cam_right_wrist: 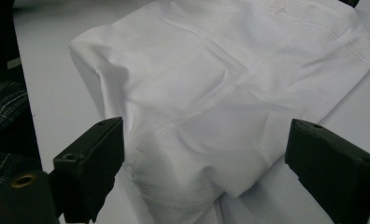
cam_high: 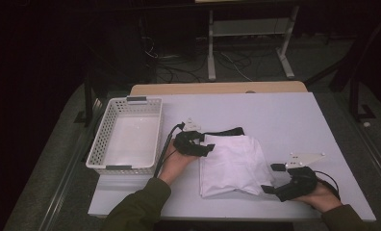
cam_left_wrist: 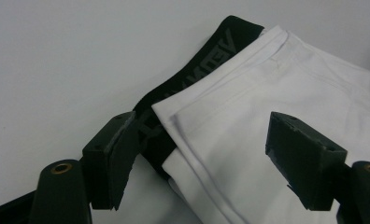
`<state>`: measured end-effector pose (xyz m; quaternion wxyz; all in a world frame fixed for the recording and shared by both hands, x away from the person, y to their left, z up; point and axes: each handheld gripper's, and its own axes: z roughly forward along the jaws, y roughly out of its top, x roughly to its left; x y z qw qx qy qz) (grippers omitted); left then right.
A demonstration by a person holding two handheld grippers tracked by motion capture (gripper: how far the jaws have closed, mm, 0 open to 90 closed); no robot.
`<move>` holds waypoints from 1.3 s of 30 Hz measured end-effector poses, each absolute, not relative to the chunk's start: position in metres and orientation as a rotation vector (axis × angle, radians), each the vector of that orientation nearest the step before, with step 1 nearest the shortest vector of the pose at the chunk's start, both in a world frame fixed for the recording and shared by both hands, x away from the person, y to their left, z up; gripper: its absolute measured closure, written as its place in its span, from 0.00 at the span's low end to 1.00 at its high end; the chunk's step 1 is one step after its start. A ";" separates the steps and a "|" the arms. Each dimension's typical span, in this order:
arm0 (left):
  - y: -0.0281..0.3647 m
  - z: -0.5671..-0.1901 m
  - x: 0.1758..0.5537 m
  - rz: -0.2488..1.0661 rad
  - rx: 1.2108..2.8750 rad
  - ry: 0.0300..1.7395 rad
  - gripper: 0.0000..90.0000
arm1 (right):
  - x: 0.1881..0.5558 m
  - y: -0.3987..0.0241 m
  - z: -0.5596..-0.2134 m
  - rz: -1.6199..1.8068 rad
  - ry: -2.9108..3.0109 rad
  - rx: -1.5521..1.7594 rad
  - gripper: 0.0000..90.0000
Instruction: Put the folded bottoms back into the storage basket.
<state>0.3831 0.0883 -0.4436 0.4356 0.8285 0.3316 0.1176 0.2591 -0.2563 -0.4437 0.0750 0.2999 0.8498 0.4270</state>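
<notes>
A folded white garment with a black waistband lies in the middle of the white table. My left gripper sits at the garment's far left corner. In the left gripper view it is open, its jaws straddling that corner of the white cloth and the lettered waistband without pressing on them. My right gripper is at the near right corner. In the right gripper view it stands open, with the stitched hem of the garment lying between its jaws.
An empty white slotted basket stands on the left part of the table, next to my left hand. Bare tabletop stretches behind and to the right of the garment. Beyond the far edge are a frame's legs and cables on the floor.
</notes>
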 end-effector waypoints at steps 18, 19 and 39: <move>0.085 -0.455 0.408 0.265 2.080 0.889 0.30 | 0.259 -0.257 -0.444 1.278 2.549 0.904 0.13; 0.084 -0.456 0.408 0.262 2.088 0.886 0.30 | 0.259 -0.257 -0.444 1.278 2.549 0.903 0.13; 0.075 -0.459 0.405 0.267 2.149 0.829 0.48 | 0.260 -0.256 -0.445 1.272 2.553 0.897 0.13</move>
